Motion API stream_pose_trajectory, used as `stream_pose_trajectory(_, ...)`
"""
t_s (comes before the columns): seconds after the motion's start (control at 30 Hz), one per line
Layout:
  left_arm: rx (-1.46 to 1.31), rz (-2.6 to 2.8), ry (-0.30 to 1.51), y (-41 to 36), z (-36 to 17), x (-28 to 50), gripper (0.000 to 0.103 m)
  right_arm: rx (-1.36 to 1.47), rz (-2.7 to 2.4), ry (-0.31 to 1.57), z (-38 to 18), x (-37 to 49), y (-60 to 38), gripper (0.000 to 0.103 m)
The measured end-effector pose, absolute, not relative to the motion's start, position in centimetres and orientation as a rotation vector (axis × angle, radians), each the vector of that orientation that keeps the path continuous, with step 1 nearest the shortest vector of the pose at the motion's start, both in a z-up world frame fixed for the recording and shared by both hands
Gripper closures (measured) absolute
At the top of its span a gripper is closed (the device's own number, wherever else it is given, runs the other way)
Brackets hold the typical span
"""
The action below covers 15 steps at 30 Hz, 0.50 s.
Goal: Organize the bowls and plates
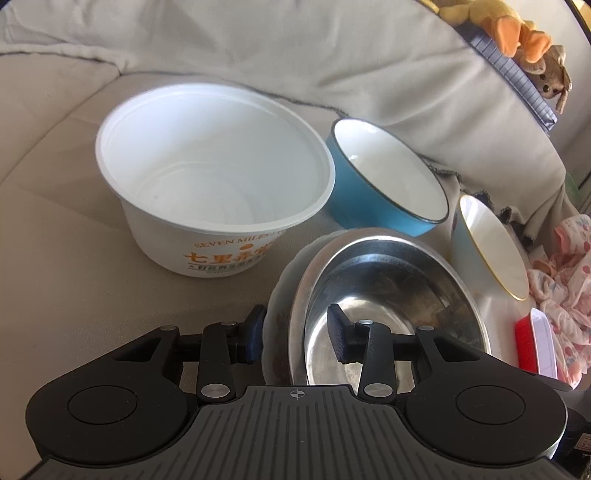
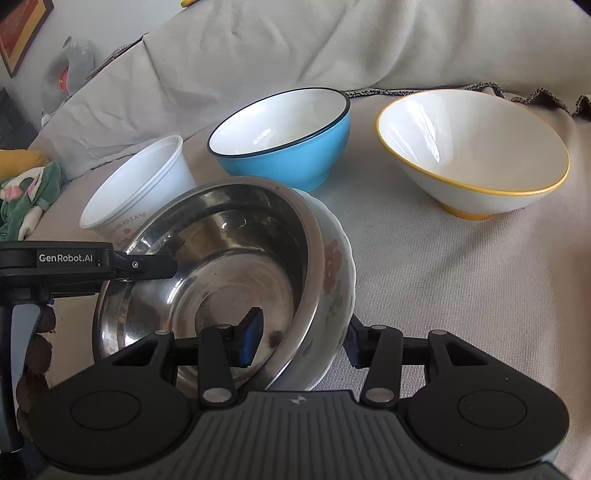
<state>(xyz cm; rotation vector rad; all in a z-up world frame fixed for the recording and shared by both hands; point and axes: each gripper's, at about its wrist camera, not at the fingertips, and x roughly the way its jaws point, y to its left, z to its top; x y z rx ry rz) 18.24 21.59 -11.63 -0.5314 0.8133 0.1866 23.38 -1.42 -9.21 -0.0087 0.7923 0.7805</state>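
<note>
Nesting stainless steel bowl [image 2: 221,266] in floral bowl [image 2: 332,273]: both grippers [image 1: 295,332] [image 2: 301,341] straddle rims at moderate width, grip uncertain; lift level.

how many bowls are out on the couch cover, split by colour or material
steel bowl: 1
floral white bowl, under the steel one: 1
blue bowl: 1
white bowl with yellow rim: 1
white plastic tub: 1
total: 5

Home: covered sofa [image 2: 332,55], plush toys [image 1: 517,33]
</note>
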Motion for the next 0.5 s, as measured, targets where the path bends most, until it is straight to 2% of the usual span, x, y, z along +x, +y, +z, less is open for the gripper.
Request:
stream_pose_trajectory(0.13, -0.455, 0.217, 0.739, 20.8, -9.6, 16.9, 0.067, -0.001, 0.799, 0.773, -9.0, 23.3, -2.4, 0.057)
stream_pose_trajectory(0.27, -0.4, 0.257, 0.661, 20.0, -7.0, 16.1, 0.067, -0.027, 0.772, 0.669, -7.2, 22.6, -4.1, 0.057)
stream_pose_trajectory(0.4, -0.468, 0.173, 0.596, 18.8, -5.2, 16.7, 0.067, -0.021, 0.737, 0.566, -5.3, 22.5, -6.8, 0.054)
stream_pose_trajectory(0.5, -0.557, 0.049, 0.652, 17.1, -5.3, 19.7, 0.067, 0.02, 0.692, 0.543, -4.3, 23.9, -8.9, 0.052)
